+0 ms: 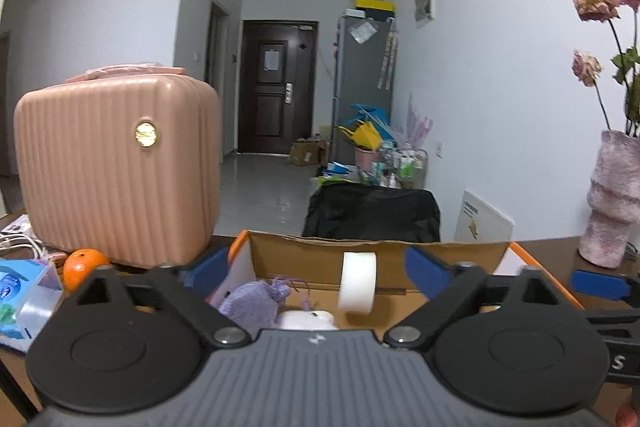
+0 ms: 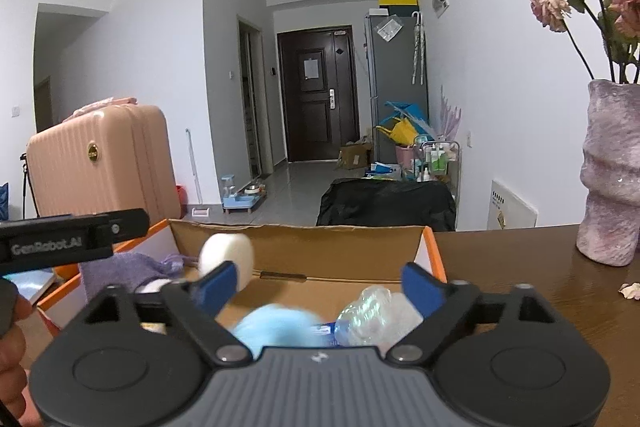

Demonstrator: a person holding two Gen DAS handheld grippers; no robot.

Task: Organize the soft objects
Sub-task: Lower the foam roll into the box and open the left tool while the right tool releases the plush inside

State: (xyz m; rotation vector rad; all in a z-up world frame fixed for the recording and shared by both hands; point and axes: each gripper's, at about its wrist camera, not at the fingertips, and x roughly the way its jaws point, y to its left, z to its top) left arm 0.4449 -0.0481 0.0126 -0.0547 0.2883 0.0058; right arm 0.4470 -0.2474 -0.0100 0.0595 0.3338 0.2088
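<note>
Up front in the left wrist view, the left gripper [image 1: 316, 267] has its jaws spread wide with nothing between them. It hangs over the near edge of an open cardboard box [image 1: 304, 247] at about 6 o'clock. Inside the box lie a purple plush toy [image 1: 256, 303] at 7 o'clock, a white soft thing [image 1: 308, 319] just beside it, and a white round pad [image 1: 357, 283], blurred and standing on edge near the back wall, perhaps in mid-fall. A pink suitcase [image 1: 116, 163] stands at 9 o'clock, with an orange [image 1: 82, 267] at its foot. A pink vase [image 1: 612, 195] sits at 3 o'clock on the brown table [image 1: 552, 251].

Turning to the right wrist view, the right gripper [image 2: 316, 287] is also wide open and empty, poised over the same box. Below it lie a blurred light-blue fluffy thing [image 2: 280, 327] and a crumpled clear plastic bag [image 2: 376, 315] at 6 o'clock. The white pad shows at 10 o'clock, with the purple toy beside it.

As a judgement, most soft items already sit in the box. The risks are that the round pad could roll or bounce out, and that the two grippers, close together over one box, could knock each other or tip its light walls.
</note>
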